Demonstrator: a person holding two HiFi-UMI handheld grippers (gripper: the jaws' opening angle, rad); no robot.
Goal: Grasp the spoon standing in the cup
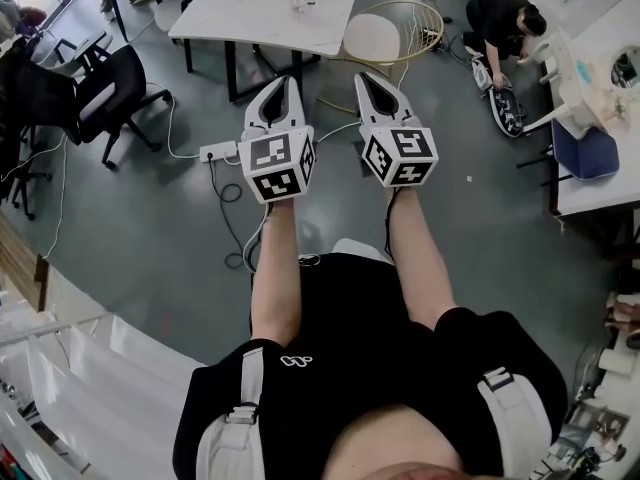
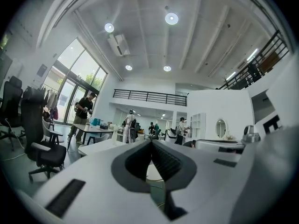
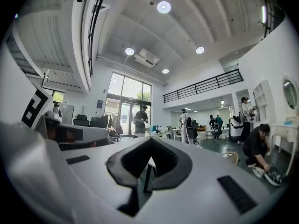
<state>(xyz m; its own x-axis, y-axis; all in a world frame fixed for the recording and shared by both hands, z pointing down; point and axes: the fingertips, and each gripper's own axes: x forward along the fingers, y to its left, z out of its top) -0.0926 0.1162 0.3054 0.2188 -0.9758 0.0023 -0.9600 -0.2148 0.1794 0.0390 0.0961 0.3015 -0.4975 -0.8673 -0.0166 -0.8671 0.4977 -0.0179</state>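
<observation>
No step of the task is under way. The person stands with both arms held out over the grey floor (image 1: 150,228). The left tool (image 1: 289,82) and the right tool (image 1: 366,76) sit side by side at about the same height and point forward into the room. In the left gripper view the dark ribbed pads meet at the tips, with nothing between them. The right gripper view shows the same, so both tools are closed and empty. Neither the spoon nor the cup can be found in any view. The nearest likely place is the white table (image 1: 250,13) ahead of the tools, which carries something small and pale that is too small to identify. An office chair (image 1: 110,93) stands to the left, and a person (image 1: 500,23) crouches on the floor far to the right. I judge that the task is at its very start. The next move calls for finding the cup, walking up to it, parting the jaws of one tool, and lining them up on either side of the upright spoon handle.
</observation>
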